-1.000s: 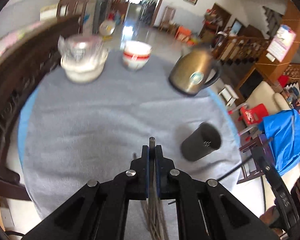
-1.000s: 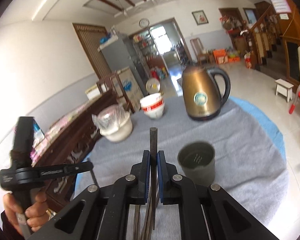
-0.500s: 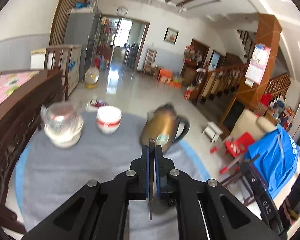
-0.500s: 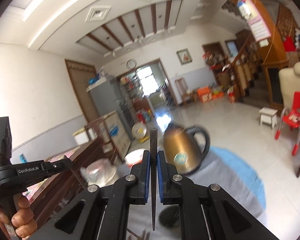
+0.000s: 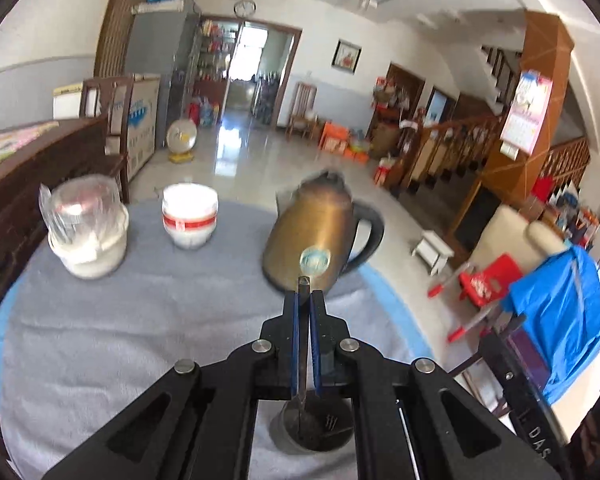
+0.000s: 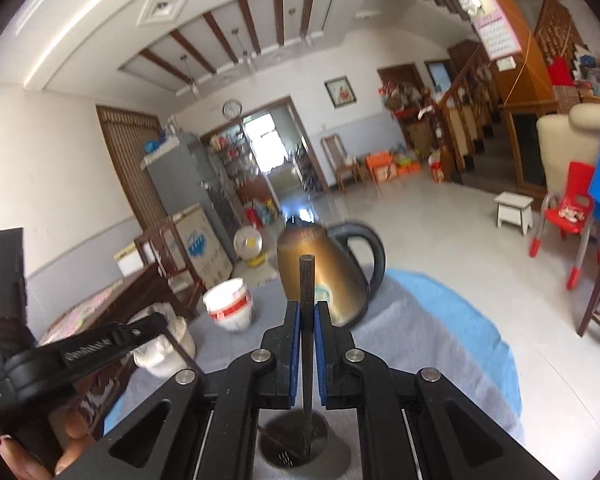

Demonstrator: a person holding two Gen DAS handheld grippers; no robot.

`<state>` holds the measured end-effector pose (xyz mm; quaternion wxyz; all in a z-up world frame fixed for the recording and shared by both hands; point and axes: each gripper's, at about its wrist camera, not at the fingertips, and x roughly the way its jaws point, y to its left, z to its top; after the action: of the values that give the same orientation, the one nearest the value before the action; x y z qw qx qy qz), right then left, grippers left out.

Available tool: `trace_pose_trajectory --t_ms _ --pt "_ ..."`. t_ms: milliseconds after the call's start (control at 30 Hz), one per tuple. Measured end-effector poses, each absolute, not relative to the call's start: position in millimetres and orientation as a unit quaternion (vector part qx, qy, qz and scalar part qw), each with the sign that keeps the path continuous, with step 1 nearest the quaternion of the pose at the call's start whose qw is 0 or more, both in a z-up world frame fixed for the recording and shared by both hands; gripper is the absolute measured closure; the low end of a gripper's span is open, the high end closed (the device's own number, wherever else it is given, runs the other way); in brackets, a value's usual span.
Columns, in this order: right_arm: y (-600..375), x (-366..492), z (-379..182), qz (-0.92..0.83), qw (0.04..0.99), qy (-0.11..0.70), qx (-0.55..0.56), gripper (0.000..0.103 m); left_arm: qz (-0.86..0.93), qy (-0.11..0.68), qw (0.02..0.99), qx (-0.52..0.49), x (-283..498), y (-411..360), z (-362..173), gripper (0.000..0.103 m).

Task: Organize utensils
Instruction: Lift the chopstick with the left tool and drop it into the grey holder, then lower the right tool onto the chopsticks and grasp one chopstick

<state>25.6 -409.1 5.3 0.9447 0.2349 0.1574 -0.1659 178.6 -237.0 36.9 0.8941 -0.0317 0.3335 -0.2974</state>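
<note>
Left hand-held gripper [image 5: 303, 308]: jaws are seen nearly closed, blue pads pressed on a thin dark utensil [image 5: 303, 340] that is held upright between them. The upper end of the utensil stands just above the fingertips; the lower end reaches down into the open mouth of a dark cylindrical holder [image 5: 314, 426], which stands on the table [image 5: 140, 320] directly below the jaws. A grid of small holes is visible in the holder's floor.

Right hand-held gripper [image 6: 307, 320]: jaws are likewise seen clamped on a second thin dark utensil [image 6: 307, 340], held upright. Its top projects well above the fingertips; its lower tip hangs inside the mouth of the same holder [image 6: 296, 446], directly beneath the jaws. A further thin rod is seen lying slanted inside the holder, left of the held tip.

Beyond both grippers, on the grey cloth that covers the table, a bronze electric kettle [image 5: 320, 232] with a black handle is noted just ahead, slightly blurred. Ahead and to the left, a stack of white bowls with a red band [image 5: 189, 216] is recorded, and further left a white bowl topped by a clear plastic-wrapped container [image 5: 86, 232].

In the right wrist view, the body of the left gripper is seen at lower left, gripped by the person's hand [image 6: 60, 444].
</note>
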Motion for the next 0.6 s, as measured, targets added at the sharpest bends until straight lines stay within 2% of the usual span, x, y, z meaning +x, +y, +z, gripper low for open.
trace_pose_trajectory --t_ms 200,267,300,333,400,433,467,600 --pt "-411.5 23.7 -22.3 -0.133 0.932 0.205 0.269 0.091 -0.304 0.361 0.882 -0.003 172.3 -231.4 14.3 0.094" --pt "-408.7 18.4 -27.2 -0.128 0.93 0.211 0.271 0.09 -0.309 0.354 0.883 0.005 163.9 -223.7 16.3 0.079" --pt "-407.6 15.3 -27.2 -0.126 0.93 0.211 0.274 0.088 -0.311 0.35 0.884 0.008 159.8 -218.0 18.2 0.063" --pt "-406.3 10.5 -28.2 -0.123 0.929 0.21 0.278 0.083 -0.311 0.341 0.887 0.008 153.9 -209.7 21.5 0.056" --pt "-402.3 1.3 -27.6 -0.122 0.93 0.202 0.282 0.067 -0.308 0.326 0.894 0.011 145.6 -191.7 26.1 0.054" --pt "-399.3 -7.0 -26.3 -0.122 0.932 0.195 0.282 0.043 -0.304 0.324 0.896 0.013 142.1 -178.7 27.6 0.052" --pt "-398.1 -10.0 -24.1 -0.122 0.933 0.187 0.281 0.028 -0.301 0.324 0.897 0.014 140.6 -169.3 27.9 0.051" --pt "-387.4 -37.6 -14.5 -0.129 0.942 0.154 0.268 0.03 -0.26 0.339 0.904 0.015 135.6 -114.1 17.5 0.05"
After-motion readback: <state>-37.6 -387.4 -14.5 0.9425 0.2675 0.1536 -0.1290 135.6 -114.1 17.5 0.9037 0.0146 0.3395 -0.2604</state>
